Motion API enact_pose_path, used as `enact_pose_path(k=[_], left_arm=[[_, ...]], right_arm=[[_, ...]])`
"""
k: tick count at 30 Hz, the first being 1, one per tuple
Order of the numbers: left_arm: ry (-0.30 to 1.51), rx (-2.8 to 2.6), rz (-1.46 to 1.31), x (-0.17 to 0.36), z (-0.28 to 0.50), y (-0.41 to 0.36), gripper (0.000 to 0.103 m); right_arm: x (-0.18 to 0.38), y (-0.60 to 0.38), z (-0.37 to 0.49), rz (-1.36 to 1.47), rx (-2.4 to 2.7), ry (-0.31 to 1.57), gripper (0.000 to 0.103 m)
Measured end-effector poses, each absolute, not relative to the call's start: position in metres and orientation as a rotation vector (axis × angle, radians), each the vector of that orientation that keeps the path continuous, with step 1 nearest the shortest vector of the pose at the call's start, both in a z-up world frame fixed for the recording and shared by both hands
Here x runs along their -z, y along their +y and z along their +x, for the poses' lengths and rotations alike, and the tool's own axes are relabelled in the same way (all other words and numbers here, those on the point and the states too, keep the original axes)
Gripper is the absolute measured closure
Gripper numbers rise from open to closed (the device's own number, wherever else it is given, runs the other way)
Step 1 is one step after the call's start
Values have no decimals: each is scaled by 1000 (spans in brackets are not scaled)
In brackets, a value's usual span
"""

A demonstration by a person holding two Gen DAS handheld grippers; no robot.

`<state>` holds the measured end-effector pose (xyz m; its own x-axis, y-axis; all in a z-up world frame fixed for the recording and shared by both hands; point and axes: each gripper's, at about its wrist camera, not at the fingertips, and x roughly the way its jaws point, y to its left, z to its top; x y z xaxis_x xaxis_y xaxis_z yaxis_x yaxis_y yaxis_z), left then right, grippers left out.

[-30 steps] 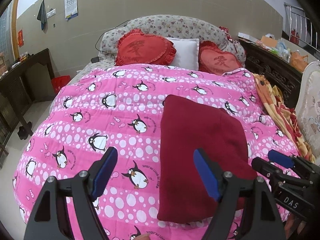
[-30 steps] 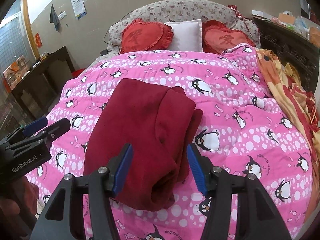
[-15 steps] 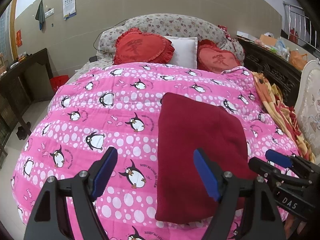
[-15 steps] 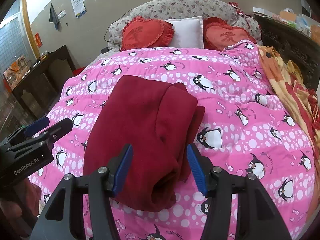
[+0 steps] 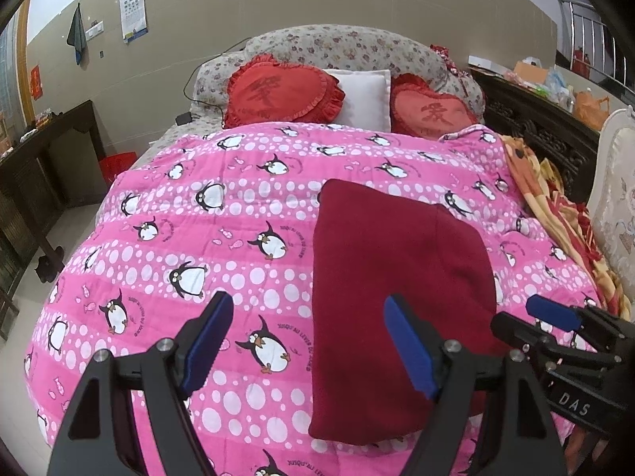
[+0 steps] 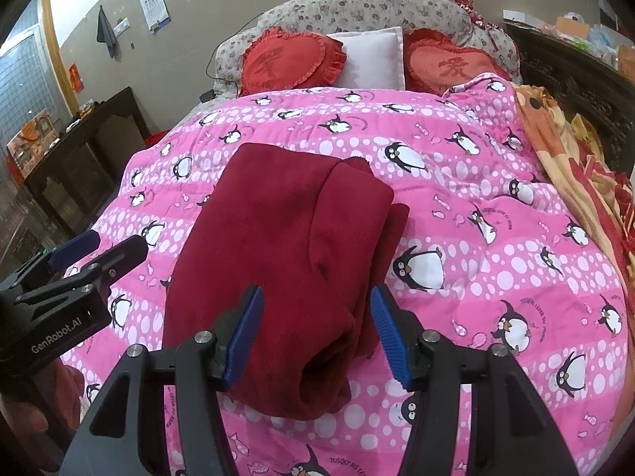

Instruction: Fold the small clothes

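Two grippers hovering released near the folded dark-red garment (image 6: 285, 238), left gripper (image 5: 309, 341) beside it, right gripper (image 6: 317, 333) above its near edge, garment on penguin quilt (image 5: 198, 238).

A bedroom in a home is shown. A bed (image 5: 166, 214) is covered by a pink penguin-print quilt (image 5: 238, 246), and two red heart-shaped cushions (image 5: 278, 93) and a white pillow (image 5: 367, 97) are propped against a floral padded headboard (image 5: 341, 45). Dark carved wooden furniture (image 5: 532, 127) is seen beside the bed, and an eye chart (image 5: 133, 8) and a hanging cloth (image 5: 76, 33) are fixed to the tiled wall.
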<state>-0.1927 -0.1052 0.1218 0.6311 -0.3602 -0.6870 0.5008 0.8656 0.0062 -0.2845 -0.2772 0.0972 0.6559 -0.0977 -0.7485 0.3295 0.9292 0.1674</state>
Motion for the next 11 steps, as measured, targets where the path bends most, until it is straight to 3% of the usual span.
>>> enact_pose_path(k=[11], left_arm=[[689,508,229,-116,-187,-103,21]], right_arm=[[-90,-286,-282,319,253,835,69]])
